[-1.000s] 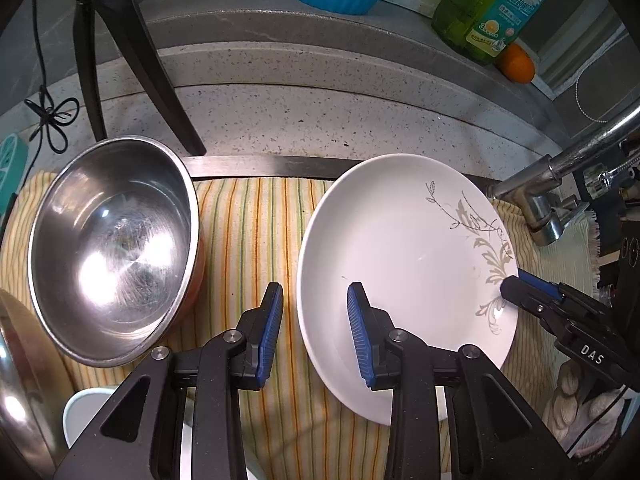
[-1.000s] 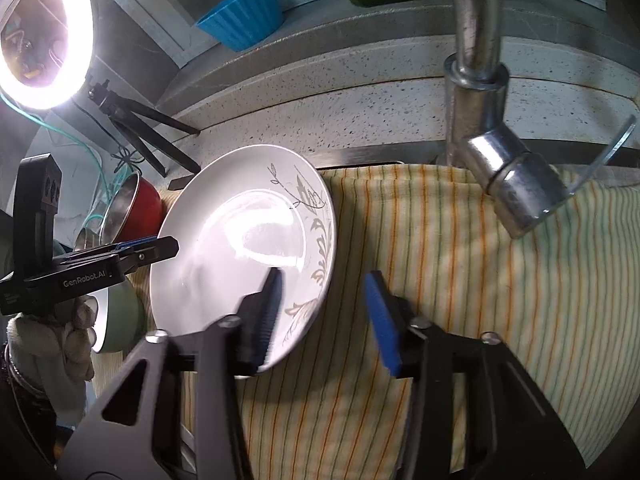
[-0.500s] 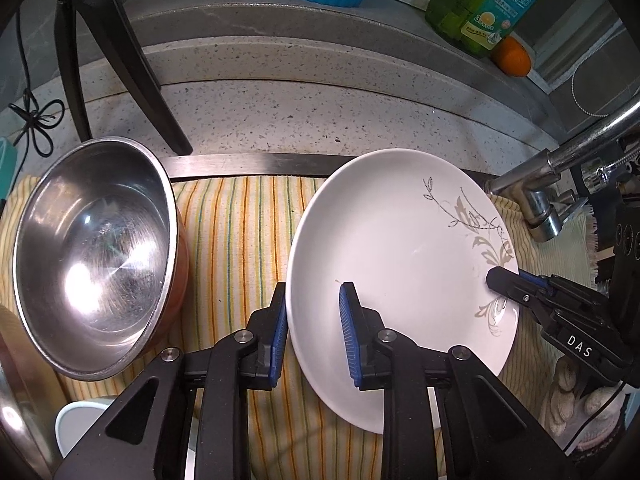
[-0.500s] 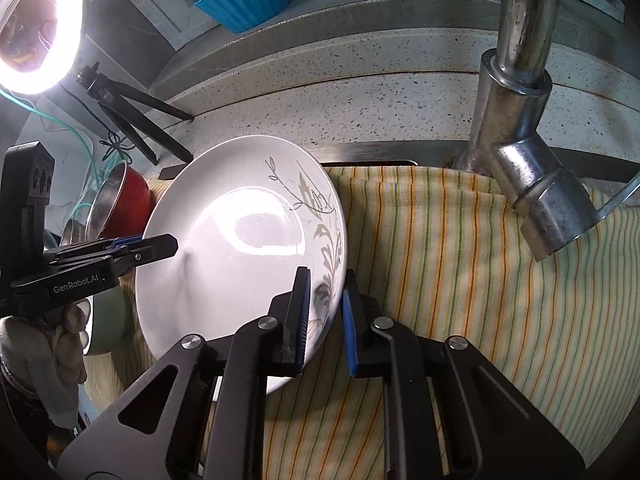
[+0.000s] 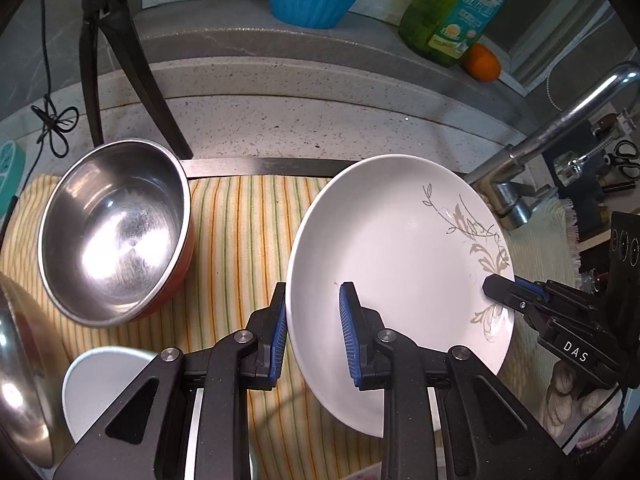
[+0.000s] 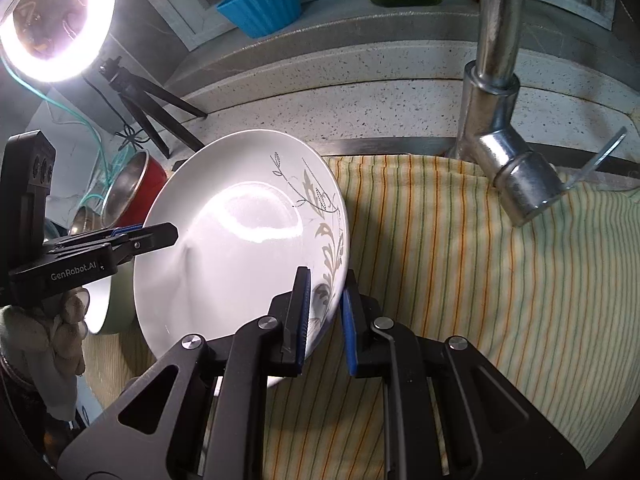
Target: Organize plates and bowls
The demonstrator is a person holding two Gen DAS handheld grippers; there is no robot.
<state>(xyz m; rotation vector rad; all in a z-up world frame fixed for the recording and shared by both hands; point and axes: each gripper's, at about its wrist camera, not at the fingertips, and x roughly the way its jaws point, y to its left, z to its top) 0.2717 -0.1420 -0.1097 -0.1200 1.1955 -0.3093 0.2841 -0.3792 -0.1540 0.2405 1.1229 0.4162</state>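
Clamped from both sides: left gripper (image 5: 313, 332) narrowed onto the near-left rim of the white plate (image 5: 392, 240), right gripper (image 6: 325, 316) pinched tight on its leaf-patterned right rim. Held tilted above the striped cloth (image 5: 240, 232), beside a shiny round steel bowl (image 5: 116, 228) near the cloth's left edge
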